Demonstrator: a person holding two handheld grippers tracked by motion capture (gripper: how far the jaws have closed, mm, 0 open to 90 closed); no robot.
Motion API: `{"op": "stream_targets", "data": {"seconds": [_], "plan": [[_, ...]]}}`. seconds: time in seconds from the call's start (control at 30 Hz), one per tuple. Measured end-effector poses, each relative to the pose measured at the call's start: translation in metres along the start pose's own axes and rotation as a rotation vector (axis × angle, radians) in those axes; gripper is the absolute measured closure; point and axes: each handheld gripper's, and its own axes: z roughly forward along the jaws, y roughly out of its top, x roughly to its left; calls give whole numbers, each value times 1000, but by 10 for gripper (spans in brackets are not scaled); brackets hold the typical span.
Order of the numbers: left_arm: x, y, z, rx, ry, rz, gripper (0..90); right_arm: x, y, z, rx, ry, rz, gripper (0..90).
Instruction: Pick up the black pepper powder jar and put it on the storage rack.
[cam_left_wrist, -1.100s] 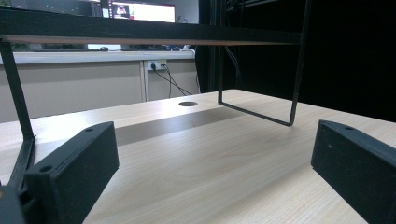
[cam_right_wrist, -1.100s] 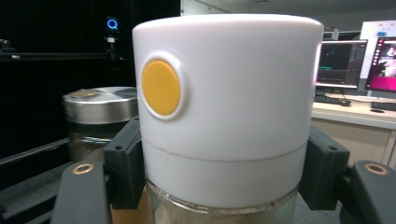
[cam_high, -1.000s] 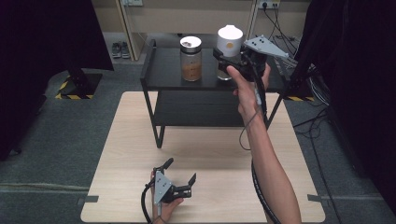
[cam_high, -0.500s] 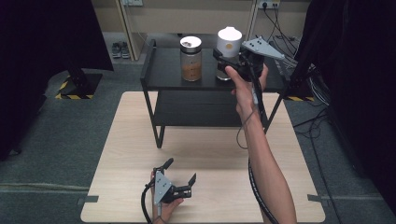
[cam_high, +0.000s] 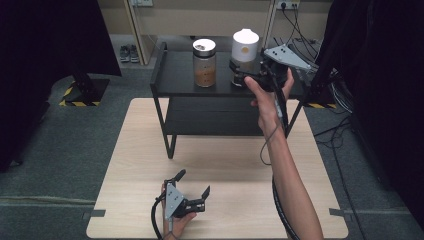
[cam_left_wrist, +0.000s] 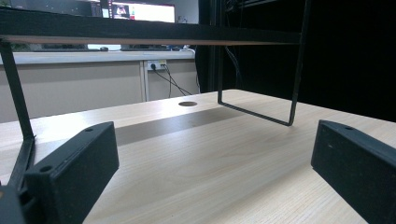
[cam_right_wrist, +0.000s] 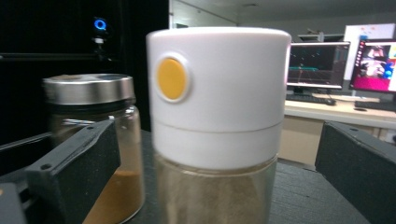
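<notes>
- The wooden table (cam_high: 140, 150) carries a black 2-tier shelf rack (cam_high: 175, 85); on the rack's top level stand 2 jars, close together but apart.
- The white-capped jar (cam_high: 244, 52) stands upright, long axis vertical, its orange button (cam_right_wrist: 172, 78) facing the right gripper (cam_high: 239, 70).
- It looks rigid, probably glass below (so breakable, fairly smooth); the clear body under the cap seems the safest place to grip.
- The metal-lidded jar (cam_high: 204, 62) stands just beside it.
- The right gripper's jaws are spread wide on either side of the white-capped jar, not touching it.
- The left gripper (cam_high: 192, 192) rests low on the table, jaws spread, empty.
</notes>
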Motion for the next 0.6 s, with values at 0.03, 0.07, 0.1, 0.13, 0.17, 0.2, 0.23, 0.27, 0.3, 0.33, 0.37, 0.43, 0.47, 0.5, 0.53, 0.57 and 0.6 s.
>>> {"op": "stream_targets", "data": {"seconds": [0.03,0.07,0.1,0.13,0.17,0.2,0.23,0.27,0.3,0.33,0.37,0.43,0.47,0.5,0.53,0.57,0.6], "plan": [[0,0,0,0,0,2,2,0,0,-2,-4,9,-2,5],[0,0,0,2,0,3,2,0,0,-5,-10,18,1,5],[0,0,0,-1,0,1,2,0,0,-7,-15,27,2,5],[0,0,0,-1,0,1,2,1,-1,-9,-20,33,-4,5],[0,0,0,0,0,0,2,2,-1,-12,-25,36,-5,5],[0,0,0,0,0,0,2,2,-1,-15,-31,40,-4,5],[0,0,0,-1,0,0,2,3,-2,-17,-38,44,0,5],[0,0,0,-1,0,1,2,4,-3,-20,-43,47,0,5],[0,0,0,-1,0,0,2,4,-5,-23,-47,51,-4,5],[0,0,0,0,0,1,2,5,-6,-25,-49,55,-4,5],[0,0,0,-1,0,0,2,5,-8,-28,-50,60,-4,5],[0,0,0,-1,1,0,2,5,-12,-33,-54,71,-6,5],[0,0,0,-1,1,0,2,5,-15,-36,-55,77,-11,5],[0,0,0,-1,1,0,2,5,-17,-39,-54,80,-18,5],[0,0,0,-1,1,0,2,6,-20,-42,-52,79,-29,5],[0,0,0,-1,1,0,2,7,-24,-45,-51,83,-40,5],[0,0,0,-1,1,1,2,7,-28,-49,-52,90,-48,5]]}}
